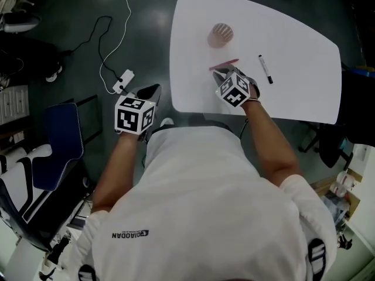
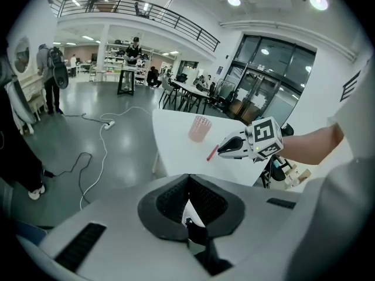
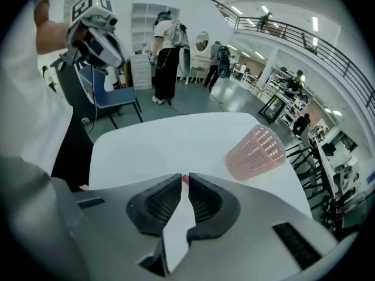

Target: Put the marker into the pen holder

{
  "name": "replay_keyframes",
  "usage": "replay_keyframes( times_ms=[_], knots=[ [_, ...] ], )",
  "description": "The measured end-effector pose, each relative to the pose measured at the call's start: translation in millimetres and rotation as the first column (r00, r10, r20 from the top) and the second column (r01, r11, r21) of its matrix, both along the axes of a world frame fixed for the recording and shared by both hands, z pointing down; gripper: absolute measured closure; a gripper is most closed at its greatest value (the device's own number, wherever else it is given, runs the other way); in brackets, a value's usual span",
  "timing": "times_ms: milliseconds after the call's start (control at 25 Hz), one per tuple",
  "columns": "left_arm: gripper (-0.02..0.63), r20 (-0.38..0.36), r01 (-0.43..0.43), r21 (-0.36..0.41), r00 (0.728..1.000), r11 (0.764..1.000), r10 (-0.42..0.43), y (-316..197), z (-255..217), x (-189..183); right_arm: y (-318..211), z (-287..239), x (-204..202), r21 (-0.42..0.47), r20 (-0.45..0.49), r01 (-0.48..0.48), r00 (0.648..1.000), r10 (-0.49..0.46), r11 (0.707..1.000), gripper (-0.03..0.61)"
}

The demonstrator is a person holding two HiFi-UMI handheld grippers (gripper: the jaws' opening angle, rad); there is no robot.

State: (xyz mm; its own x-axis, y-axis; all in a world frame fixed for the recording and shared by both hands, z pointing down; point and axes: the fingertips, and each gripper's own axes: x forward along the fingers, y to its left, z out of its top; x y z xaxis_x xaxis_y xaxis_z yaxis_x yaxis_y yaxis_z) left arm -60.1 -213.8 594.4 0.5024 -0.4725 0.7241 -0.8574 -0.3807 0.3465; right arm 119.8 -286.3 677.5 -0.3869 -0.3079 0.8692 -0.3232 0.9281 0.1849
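Observation:
A red marker [image 1: 224, 64] lies on the white table [image 1: 293, 92], just below the pink mesh pen holder [image 1: 221, 35], which stands upright. My right gripper [image 1: 218, 73] points down at the marker's near end. In the right gripper view its jaws [image 3: 186, 177] stand a narrow gap apart, with a red bit of the marker [image 3: 185, 180] showing at the tips and the pads not pressing on it; the holder [image 3: 256, 153] is beyond to the right. My left gripper [image 1: 153, 89] hangs off the table's left edge, shut and empty [image 2: 187, 180].
A black marker [image 1: 265, 69] lies on the table right of the right gripper. On the floor to the left are cables and a power strip [image 1: 123, 81] and a blue chair [image 1: 61, 142]. A dark office chair [image 1: 328, 145] stands at the table's right. People stand in the background.

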Motion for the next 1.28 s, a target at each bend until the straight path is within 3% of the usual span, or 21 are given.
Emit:
replay_keyframes(
  times_ms=[200, 400, 720, 840, 1000, 1280],
  knots=[
    [0.588, 0.008, 0.053, -0.012, 0.999, 0.999, -0.053, -7.1, 2.4, 6.0, -9.1, 30.5, -3.4, -0.030, -0.096, 0.177, 0.979, -0.179, 0.984, 0.488],
    [0.588, 0.008, 0.104, -0.021, 0.995, 0.994, -0.104, -12.3, 2.8, 18.1, -12.4, 53.4, -0.7, -0.073, -0.178, 0.329, 0.924, -0.337, 0.941, 0.469],
    [0.588, 0.013, 0.159, -0.045, 0.987, 0.986, -0.158, -10.0, 8.4, 24.8, -11.8, 59.0, -1.0, -0.125, -0.177, 0.425, 0.880, -0.442, 0.897, 0.480],
    [0.588, 0.010, 0.159, -0.040, 0.987, 0.986, -0.159, -10.1, 6.3, 26.9, -11.7, 54.2, -3.8, -0.100, -0.172, 0.424, 0.884, -0.435, 0.900, 0.496],
    [0.588, 0.003, 0.125, -0.027, 0.992, 0.992, -0.124, -13.0, 1.2, 29.3, -13.8, 26.7, -14.7, -0.037, -0.098, 0.372, 0.922, -0.374, 0.928, 0.514],
    [0.588, 0.004, 0.030, 0.032, 1.000, 0.999, -0.030, -19.4, -18.5, 37.5, -15.2, -38.9, -14.9, 0.058, 0.072, 0.176, 0.981, -0.180, 0.983, 0.514]
  ],
)
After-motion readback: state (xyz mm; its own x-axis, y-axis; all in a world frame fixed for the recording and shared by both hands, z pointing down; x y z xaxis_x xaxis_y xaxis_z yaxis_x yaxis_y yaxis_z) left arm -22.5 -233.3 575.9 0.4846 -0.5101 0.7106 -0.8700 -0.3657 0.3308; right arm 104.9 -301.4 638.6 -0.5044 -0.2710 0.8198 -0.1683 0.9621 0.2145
